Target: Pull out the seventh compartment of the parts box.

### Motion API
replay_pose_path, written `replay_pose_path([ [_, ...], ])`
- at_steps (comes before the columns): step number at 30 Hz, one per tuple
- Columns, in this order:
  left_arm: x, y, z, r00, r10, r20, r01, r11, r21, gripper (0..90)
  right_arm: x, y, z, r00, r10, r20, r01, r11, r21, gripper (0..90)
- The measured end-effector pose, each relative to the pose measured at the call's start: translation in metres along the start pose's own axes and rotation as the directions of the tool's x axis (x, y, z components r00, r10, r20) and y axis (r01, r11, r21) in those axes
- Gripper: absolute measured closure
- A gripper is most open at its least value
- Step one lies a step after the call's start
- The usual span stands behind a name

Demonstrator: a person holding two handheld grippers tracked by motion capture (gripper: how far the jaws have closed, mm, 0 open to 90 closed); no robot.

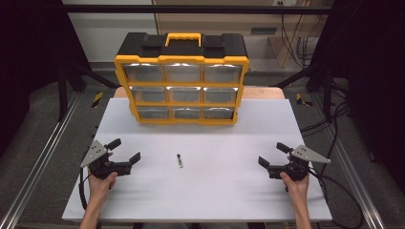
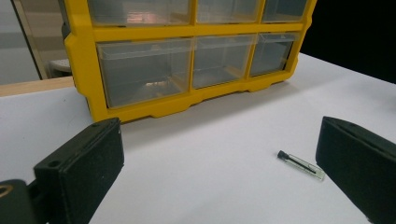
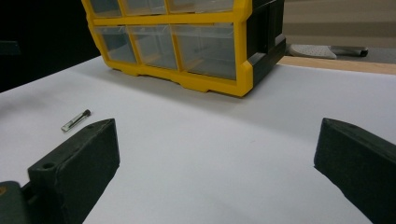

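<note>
Overhead, left gripper (image 1: 126,150) and right gripper (image 1: 271,153), jaws spread, flank the vial (image 1: 179,161); close views reveal its black cap.

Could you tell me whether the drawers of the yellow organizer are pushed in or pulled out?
Pushed in: all nine drawer fronts of the organizer sit flush within its yellow frame.
</note>
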State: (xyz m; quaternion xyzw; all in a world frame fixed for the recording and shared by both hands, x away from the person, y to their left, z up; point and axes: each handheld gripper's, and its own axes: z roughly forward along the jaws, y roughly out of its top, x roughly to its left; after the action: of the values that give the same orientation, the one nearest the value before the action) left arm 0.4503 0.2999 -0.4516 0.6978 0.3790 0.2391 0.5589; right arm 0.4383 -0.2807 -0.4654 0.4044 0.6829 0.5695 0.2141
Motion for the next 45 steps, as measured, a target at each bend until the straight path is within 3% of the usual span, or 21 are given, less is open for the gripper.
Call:
replay_pose_path([
  [18,-0.003,0.004,0.004,0.9999,0.017,-0.001,-0.017,0.9998,0.007,1.4,0.000,0.000,0.000,1.0000,0.003,0.000,-0.003,1.000,0.001,0.7],
  [45,-0.002,0.025,0.012,0.9985,0.055,0.005,-0.055,0.9984,0.009,1.4,0.001,-0.001,0.001,1.0000,0.000,-0.009,0.000,1.000,0.010,0.7],
])
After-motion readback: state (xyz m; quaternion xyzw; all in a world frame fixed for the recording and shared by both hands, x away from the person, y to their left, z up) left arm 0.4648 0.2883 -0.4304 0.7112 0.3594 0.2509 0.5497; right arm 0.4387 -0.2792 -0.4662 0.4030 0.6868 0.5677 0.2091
